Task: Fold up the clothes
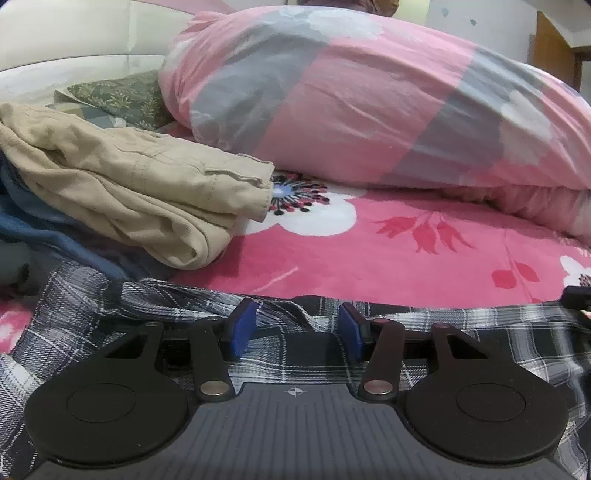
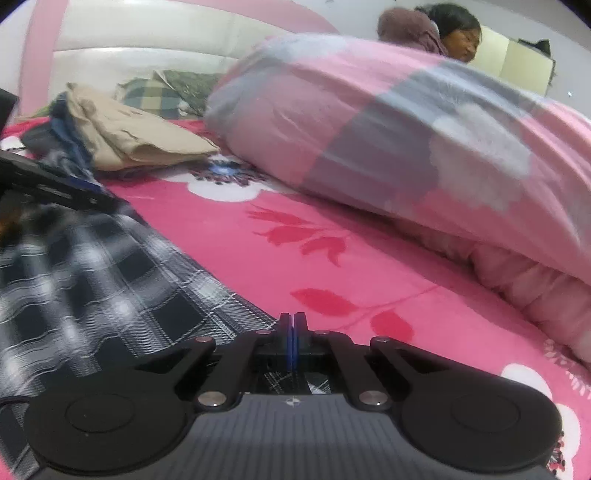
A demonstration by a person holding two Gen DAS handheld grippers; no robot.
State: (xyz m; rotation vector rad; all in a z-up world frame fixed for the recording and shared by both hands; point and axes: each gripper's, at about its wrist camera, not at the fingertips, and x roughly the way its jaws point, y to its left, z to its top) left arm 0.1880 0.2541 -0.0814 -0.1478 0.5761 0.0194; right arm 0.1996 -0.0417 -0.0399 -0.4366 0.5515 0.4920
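- This is a bedroom in a home.
- A bed (image 1: pixel 369 266) fills both views, covered by a pink sheet (image 2: pixel 295 251) printed with white flowers and red leaves.
- A rolled pink and grey floral quilt (image 1: pixel 351 103) lies across the bed.
- A white padded headboard (image 2: pixel 147 40) with a pink edge stands behind it.
- Patterned pillows (image 1: pixel 122 96) rest against the headboard.
- Loose clothes lie on the sheet: beige trousers (image 1: pixel 129 192), a blue garment (image 1: pixel 33 218) and a plaid shirt (image 2: pixel 92 273).
- A wooden door (image 1: pixel 550 51) shows at the far right of the left view.
- A person (image 2: pixel 436 33) sits beyond the quilt.
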